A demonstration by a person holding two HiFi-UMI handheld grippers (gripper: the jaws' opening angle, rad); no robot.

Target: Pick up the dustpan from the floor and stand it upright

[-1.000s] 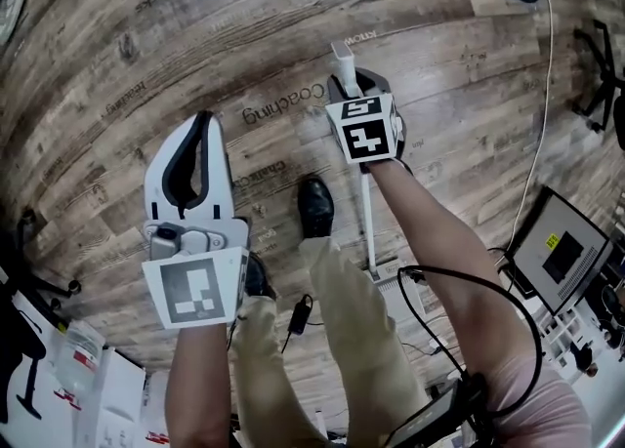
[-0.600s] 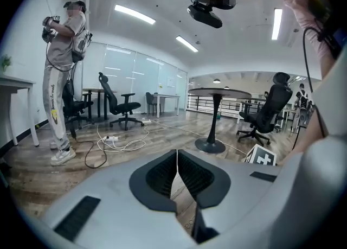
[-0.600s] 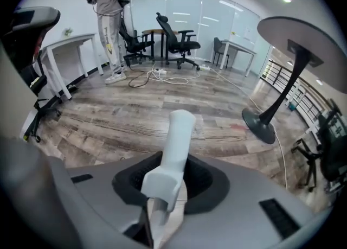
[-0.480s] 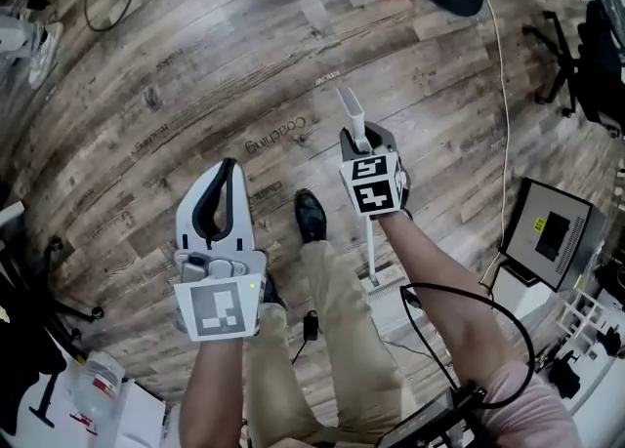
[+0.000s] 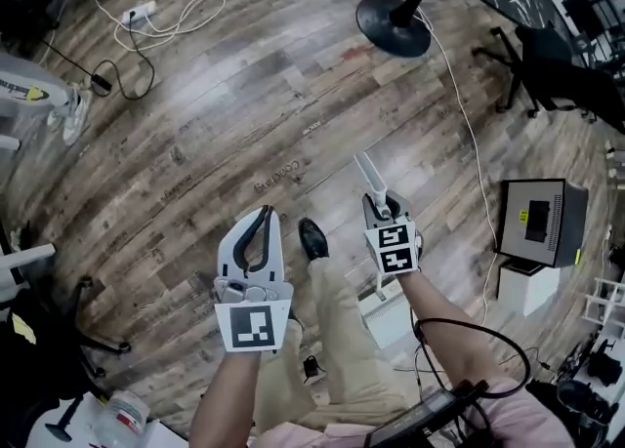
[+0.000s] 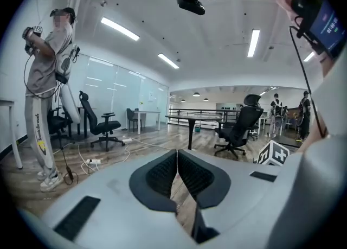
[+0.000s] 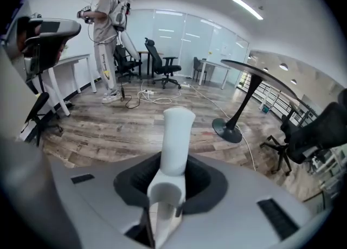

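open floor (image 5: pixel 244 95) ahead, stand base (image 5: pixel 393 26) beyond

Open-plan office: swivel chairs (image 6: pixel 104 125), desks (image 6: pixel 143 113)

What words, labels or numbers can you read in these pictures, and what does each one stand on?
"Coaching": printed on the wooden floor, upside down in the head view.
Smaller floor print: too small to read.
Yellow sticker on the black box: too small to read.
Lettering down the trouser leg of the standing person: too blurred to read.
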